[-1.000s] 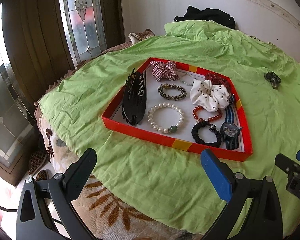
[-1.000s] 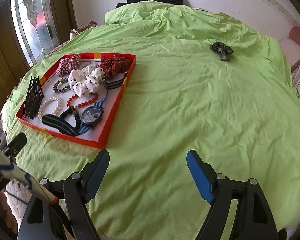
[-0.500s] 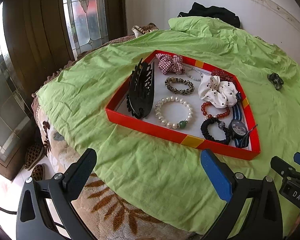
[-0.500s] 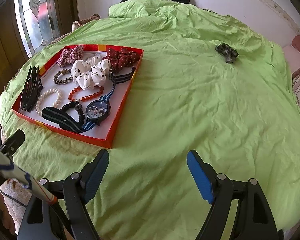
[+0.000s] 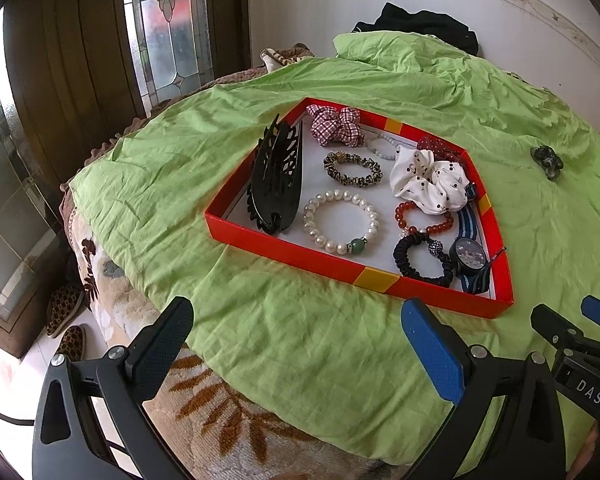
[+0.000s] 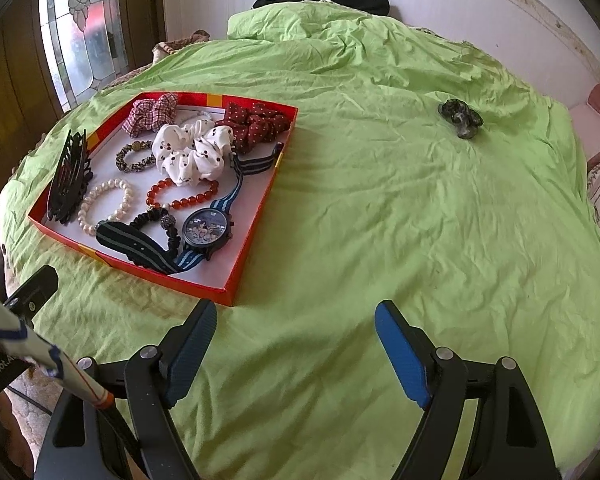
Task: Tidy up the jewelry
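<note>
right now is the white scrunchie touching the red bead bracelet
Touching. In the right wrist view the white scrunchie lies over the top of the red bead bracelet, hiding part of its ring; the left wrist view shows the same overlap.

Red shallow tray point(image 5: 296, 254) of jewelry, sitting centre frame in the left wrist view.

Lying inside: black hair claw point(image 5: 276, 184) along the left wall; pearl bracelet point(image 5: 340, 220) beside it; leopard-print scrunchie point(image 5: 352, 168) above; checked scrunchie point(image 5: 336, 126) at the far corner; white dotted scrunchie point(image 5: 430, 186) overlapping a red bead bracelet point(image 5: 424, 218); black hair tie point(image 5: 420, 256) and striped-strap watch point(image 5: 470, 254) at lower right. Dark scrunchie point(image 6: 460, 118) resting alone, upper right of the right wrist view.
</note>
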The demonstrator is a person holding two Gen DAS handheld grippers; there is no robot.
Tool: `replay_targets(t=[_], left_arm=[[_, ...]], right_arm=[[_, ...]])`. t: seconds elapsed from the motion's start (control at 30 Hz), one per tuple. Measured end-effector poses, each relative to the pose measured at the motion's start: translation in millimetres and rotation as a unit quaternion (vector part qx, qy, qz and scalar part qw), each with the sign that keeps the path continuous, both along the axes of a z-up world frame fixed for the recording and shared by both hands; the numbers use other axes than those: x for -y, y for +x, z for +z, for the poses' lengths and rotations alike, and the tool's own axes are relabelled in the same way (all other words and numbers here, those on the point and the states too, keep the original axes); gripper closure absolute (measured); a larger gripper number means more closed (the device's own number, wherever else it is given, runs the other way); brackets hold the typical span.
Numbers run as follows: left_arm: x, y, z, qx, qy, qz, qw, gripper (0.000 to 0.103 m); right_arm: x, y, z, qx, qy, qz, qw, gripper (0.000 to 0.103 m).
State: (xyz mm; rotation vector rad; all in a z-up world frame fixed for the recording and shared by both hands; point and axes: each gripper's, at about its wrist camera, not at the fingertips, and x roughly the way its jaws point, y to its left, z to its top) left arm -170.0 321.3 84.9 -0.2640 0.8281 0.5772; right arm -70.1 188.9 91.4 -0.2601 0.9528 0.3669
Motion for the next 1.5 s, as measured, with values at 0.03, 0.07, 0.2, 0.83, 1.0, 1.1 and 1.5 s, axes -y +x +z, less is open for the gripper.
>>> replay_targets(t=[0.03,0.07,0.2,0.83,1.0,1.1,1.5], left_arm=[[1,0,-1,-0.001,-0.001,0.000,1.0000,0.000],[2,0,-1,-0.001,-0.001,0.000,1.0000,0.000],[3,1,-2,-0.004,-0.003,-0.001,1.0000,0.000],[3,3,-6,-0.008,-0.008,-0.005,0.9999,0.000],[3,4,-6,-0.009,-0.008,-0.006,0.9999,0.000],[4,4,-7,-0.009,-0.011,-0.006,0.9999,0.000],[3,4,-9,-0.013,-0.013,-0.009,0.9998,0.000]], right_arm=[[0,1,0,-0.002,0.001,-0.001,1.000,0.018],[1,1,-1,-0.002,0.001,-0.002,1.000,0.018],[0,3,-2,-0.004,0.001,-0.003,1.000,0.018],[-2,3,-9,-0.012,-0.001,-0.003,1.000,0.018],[-3,3,-11,-0.013,-0.003,-0.004,1.000,0.017],[-3,3,-11,-0.013,-0.003,-0.003,1.000,0.017],[-5,1,-12,-0.011,-0.003,-0.001,1.000,0.017]])
